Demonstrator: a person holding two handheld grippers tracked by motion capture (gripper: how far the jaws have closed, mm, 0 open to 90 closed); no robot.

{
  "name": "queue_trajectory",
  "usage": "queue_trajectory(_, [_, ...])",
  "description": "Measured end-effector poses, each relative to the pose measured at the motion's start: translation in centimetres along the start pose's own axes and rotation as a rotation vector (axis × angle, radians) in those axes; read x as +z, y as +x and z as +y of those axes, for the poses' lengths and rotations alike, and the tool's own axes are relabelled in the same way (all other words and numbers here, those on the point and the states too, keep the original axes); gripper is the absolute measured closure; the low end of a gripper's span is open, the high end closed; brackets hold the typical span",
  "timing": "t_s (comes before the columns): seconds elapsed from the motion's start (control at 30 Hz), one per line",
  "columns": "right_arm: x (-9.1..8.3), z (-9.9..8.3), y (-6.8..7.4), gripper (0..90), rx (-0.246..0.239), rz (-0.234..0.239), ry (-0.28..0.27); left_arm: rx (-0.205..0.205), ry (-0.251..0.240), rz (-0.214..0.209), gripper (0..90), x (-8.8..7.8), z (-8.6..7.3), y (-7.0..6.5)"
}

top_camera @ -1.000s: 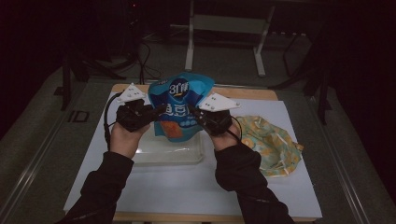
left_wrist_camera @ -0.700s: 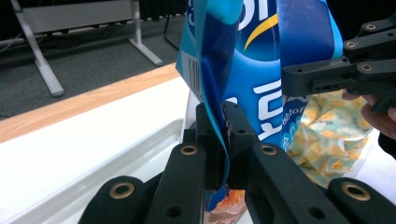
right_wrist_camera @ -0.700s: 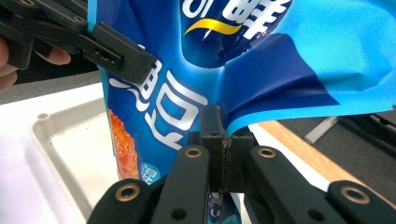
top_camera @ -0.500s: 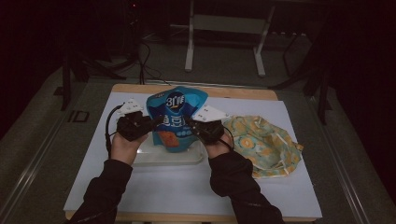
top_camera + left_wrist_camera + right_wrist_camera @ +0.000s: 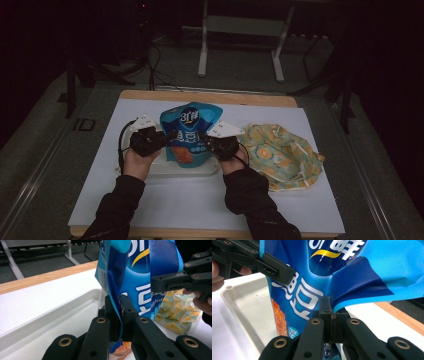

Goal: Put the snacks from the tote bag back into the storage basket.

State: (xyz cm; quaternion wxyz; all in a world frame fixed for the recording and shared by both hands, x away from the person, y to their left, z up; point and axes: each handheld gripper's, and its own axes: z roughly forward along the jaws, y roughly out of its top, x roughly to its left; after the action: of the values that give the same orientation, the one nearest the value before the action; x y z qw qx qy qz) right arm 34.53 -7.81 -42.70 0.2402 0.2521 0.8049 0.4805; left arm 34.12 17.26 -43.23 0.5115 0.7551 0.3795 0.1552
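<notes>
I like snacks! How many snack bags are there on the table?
1. The blue snack bag hangs over the white tray, pinched on its sides by the left gripper and right gripper. Nothing else looks like a snack bag, though the flowery cloth bag could hide something.

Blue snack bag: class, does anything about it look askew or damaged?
The blue snack bag is creased where the left gripper and right gripper pinch its side edges above the white tray. No tear or spill shows.
</notes>
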Motion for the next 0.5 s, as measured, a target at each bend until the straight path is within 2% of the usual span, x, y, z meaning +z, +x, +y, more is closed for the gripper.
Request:
queue_trajectory(0.13, [0.2, -0.5, 0.1, 89.1, 0.001, 0.005, 0.008, -0.003, 0.006, -0.008, 87.9, 0.2, -0.5, 0.1])
queue_trajectory(0.3, [0.1, -0.7, 0.3, 89.0, 0.004, 0.011, 0.001, 0.006, -0.016, -0.014, 87.2, 0.0, -1.0, 0.1])
queue_trajectory(0.5, [-0.1, -1.0, 0.3, 88.9, 0.009, 0.019, -0.008, 0.011, -0.026, -0.001, 85.2, -0.2, -1.2, -0.2])
